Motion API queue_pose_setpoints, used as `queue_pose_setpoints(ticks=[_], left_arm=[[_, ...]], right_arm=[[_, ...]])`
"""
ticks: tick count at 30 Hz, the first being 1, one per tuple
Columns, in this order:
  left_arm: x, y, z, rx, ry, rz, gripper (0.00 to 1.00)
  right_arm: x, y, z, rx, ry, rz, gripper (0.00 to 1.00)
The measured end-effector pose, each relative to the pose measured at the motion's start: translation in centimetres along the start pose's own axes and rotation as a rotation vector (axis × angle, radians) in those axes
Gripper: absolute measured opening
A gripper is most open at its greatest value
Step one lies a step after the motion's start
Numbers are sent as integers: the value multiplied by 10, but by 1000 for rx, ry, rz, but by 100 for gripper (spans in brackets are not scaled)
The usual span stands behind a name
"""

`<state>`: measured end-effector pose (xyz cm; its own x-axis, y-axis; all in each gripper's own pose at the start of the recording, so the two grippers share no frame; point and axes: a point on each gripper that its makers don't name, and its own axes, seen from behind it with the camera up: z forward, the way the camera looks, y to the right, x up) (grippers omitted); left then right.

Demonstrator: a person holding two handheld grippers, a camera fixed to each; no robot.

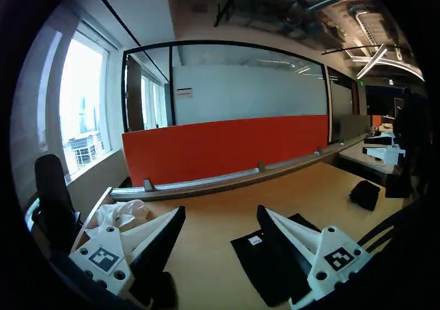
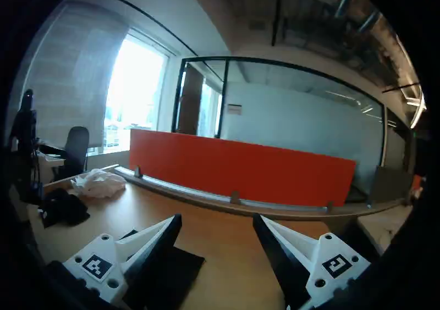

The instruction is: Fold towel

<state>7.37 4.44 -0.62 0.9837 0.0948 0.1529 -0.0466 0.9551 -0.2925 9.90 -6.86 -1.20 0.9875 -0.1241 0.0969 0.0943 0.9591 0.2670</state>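
Left gripper view showed the left gripper [image 1: 220, 208] at the bottom of the frame, its white fingers with black pads spread wide and gripping nothing. A flat black towel [image 1: 263, 258] lay on the light wooden table [image 1: 308, 189] at lower centre, partly behind the right-hand finger; whether finger and towel touched could not be told. A crumpled black cloth [image 1: 364, 193] sat at middle right, well apart from the towel, and a crumpled white cloth [image 1: 118, 214] lay at lower left. An orange partition panel [image 1: 220, 148] crossed the middle, with a black office chair [image 1: 52, 194] at the left edge.

Right gripper view showed the right gripper [image 2: 216, 217] likewise wide open and empty, with the flat black towel [image 2: 184, 266] at lower left, partly behind its left-hand finger.
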Motion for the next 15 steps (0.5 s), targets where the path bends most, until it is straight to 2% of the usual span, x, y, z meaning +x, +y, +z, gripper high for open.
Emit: queue_pose_setpoints(ticks=[6, 15], left_arm=[[-3, 12, 2, -63, -24, 10, 96], [-19, 32, 3, -152, -77, 56, 96]], right_arm=[[-5, -9, 4, 51, -38, -21, 100], [-22, -28, 3, 143, -120, -47, 100]])
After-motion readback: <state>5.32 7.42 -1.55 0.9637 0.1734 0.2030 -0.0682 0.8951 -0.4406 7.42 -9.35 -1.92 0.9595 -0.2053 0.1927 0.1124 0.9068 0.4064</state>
